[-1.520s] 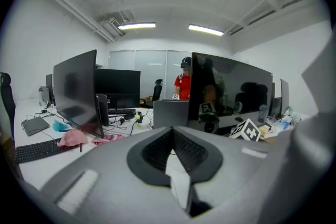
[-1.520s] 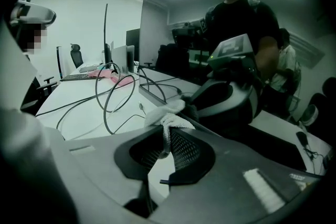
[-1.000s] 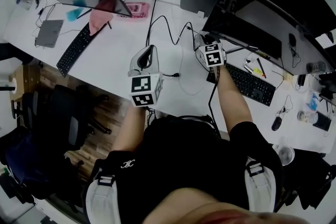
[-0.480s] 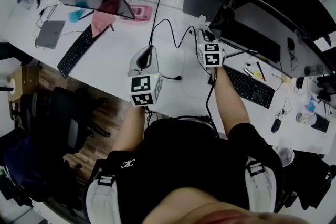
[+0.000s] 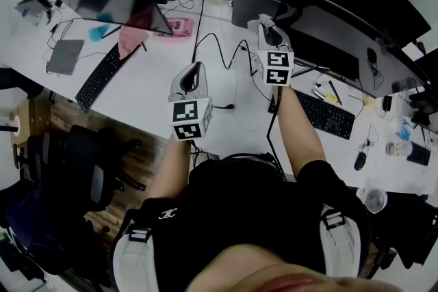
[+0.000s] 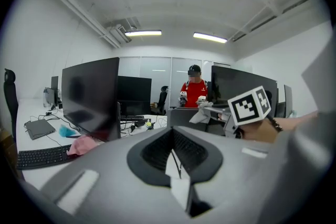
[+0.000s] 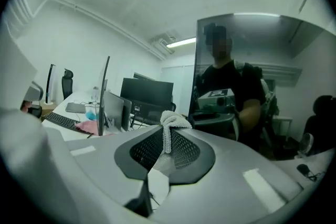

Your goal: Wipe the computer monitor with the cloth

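Fingers pinching the cloth (image 7: 173,122), the right gripper (image 7: 167,140) hung close to the monitor (image 7: 278,76), where flat, overlapping strokes would serve best; the left gripper (image 5: 194,72) kept its fingers closed, empty.

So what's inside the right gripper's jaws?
A white cloth, pinched in the right gripper, its bunched end poking out toward the monitor. The part deeper between the jaws is covered.
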Action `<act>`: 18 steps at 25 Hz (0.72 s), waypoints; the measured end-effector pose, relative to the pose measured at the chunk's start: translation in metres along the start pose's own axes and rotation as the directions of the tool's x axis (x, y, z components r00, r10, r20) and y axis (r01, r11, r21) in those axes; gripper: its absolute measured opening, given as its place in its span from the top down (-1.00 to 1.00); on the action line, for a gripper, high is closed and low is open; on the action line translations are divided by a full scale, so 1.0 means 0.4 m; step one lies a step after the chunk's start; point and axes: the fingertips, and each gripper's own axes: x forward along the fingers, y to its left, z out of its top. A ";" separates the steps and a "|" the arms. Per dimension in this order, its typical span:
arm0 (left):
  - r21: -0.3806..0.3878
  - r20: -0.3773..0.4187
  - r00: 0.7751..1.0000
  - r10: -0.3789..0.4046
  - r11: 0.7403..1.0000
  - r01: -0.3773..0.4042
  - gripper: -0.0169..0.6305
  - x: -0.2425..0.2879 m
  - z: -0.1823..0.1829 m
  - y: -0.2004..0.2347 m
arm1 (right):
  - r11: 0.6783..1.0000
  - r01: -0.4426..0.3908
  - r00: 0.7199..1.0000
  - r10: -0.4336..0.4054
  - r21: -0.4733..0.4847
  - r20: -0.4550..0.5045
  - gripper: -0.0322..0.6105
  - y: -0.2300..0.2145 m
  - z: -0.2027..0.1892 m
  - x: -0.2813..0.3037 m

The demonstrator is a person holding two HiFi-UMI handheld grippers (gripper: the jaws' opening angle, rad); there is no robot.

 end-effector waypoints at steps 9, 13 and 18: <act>0.011 0.038 0.999 -0.029 1.000 0.029 0.79 0.005 0.030 -0.030 | 0.998 0.068 0.976 -0.064 -0.011 0.206 0.81 -0.041 0.278 -0.067; 0.016 0.055 0.997 -0.051 0.999 0.050 0.79 0.009 0.046 -0.055 | 0.996 0.089 0.955 -0.079 -0.021 0.286 0.81 -0.059 0.370 -0.113; 0.029 0.072 0.994 -0.077 0.997 0.075 0.79 0.006 0.067 -0.091 | 0.995 0.099 0.925 -0.080 -0.031 0.371 0.81 -0.066 0.429 -0.208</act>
